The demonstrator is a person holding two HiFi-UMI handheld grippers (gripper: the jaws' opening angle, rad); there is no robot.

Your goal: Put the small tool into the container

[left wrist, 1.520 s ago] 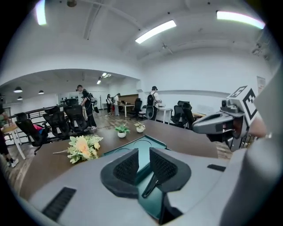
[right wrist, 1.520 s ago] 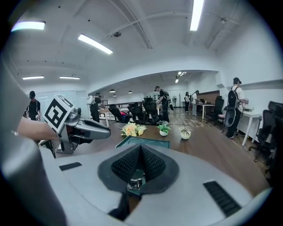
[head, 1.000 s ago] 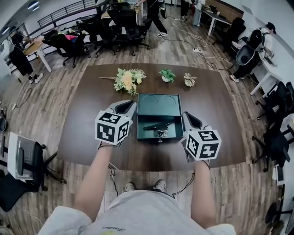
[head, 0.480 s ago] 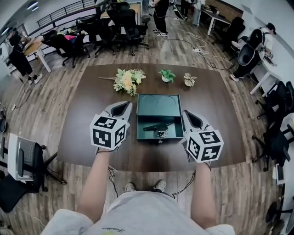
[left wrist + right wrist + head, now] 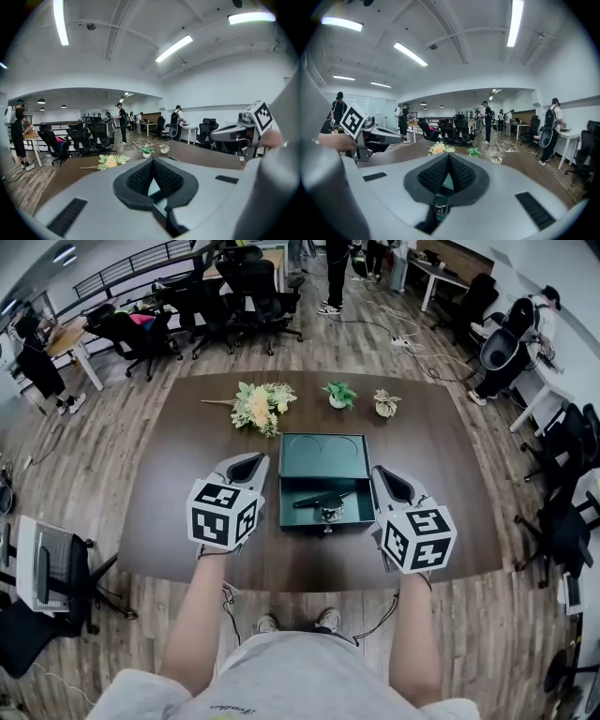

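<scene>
- While both tongs hover over the near edge of the surface (image 5: 178,456), I read the left tongs (image 5: 246,465) as fully closed, gripping nothing.
- Right tongs (image 5: 387,481): pads together, empty.
- The small tool (image 5: 317,498) lies inside the open container (image 5: 323,452), between the tongs.

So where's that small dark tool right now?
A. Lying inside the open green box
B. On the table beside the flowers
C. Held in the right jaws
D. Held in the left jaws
A: the head view shows the tool lying in the box, while the left gripper and right gripper have their jaws shut on nothing.
</scene>
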